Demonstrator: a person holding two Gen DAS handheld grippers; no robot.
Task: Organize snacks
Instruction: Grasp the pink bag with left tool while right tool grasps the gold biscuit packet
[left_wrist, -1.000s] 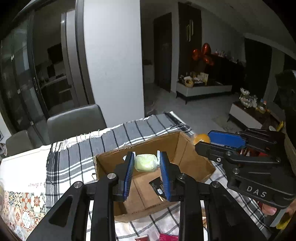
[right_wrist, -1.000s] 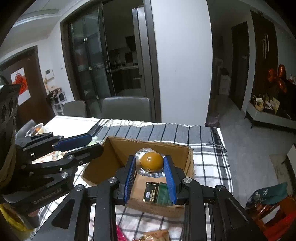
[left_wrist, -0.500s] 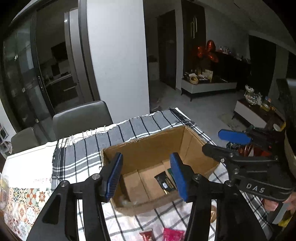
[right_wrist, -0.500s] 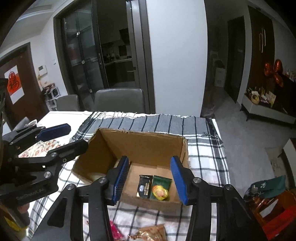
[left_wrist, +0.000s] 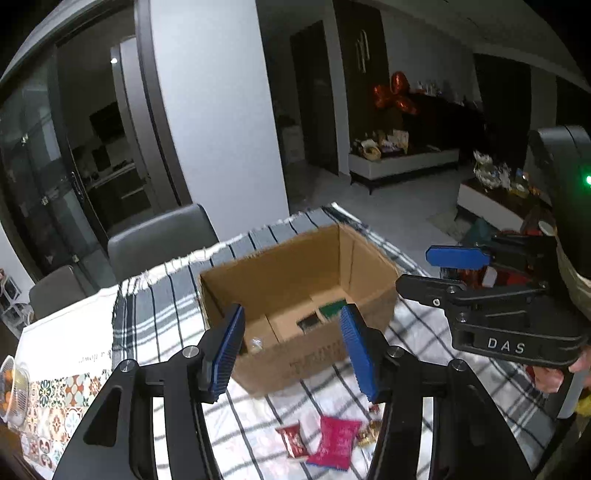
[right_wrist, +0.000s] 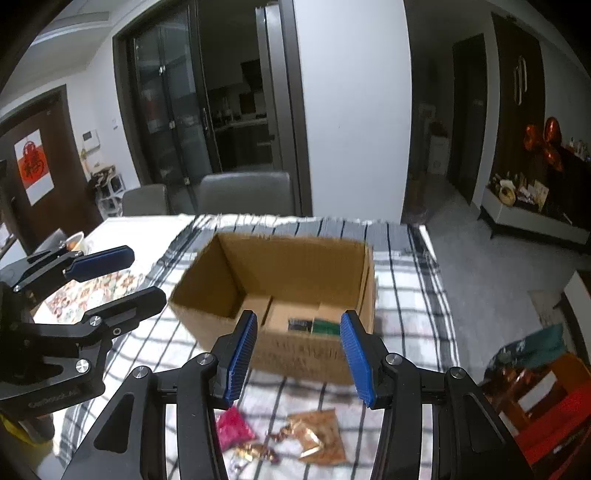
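Both tools now spread and empty, left tool (left_wrist: 291, 347) and right tool (right_wrist: 297, 350) pulled back from cardboard box (right_wrist: 280, 280) after dropping snacks inside; loose packets (right_wrist: 317, 434) wait near on tabletop.

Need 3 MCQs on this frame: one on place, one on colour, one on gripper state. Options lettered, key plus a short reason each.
1. Where do the loose snack packets lie?
A. on the checked cloth in front of the cardboard box
B. on the grey chair
C. on the floor

2. What colour are the pads on the gripper fingers?
A. red
B. blue
C. white

3. What state is the left gripper in?
A. shut on a packet
B. shut on nothing
C. open and empty

Key:
1 A: the pink packet and the others rest on the checked cloth, on the near side of the cardboard box.
2 B: both grippers carry ribbed blue pads.
3 C: its jaws stand wide apart with nothing between; the right gripper is likewise.
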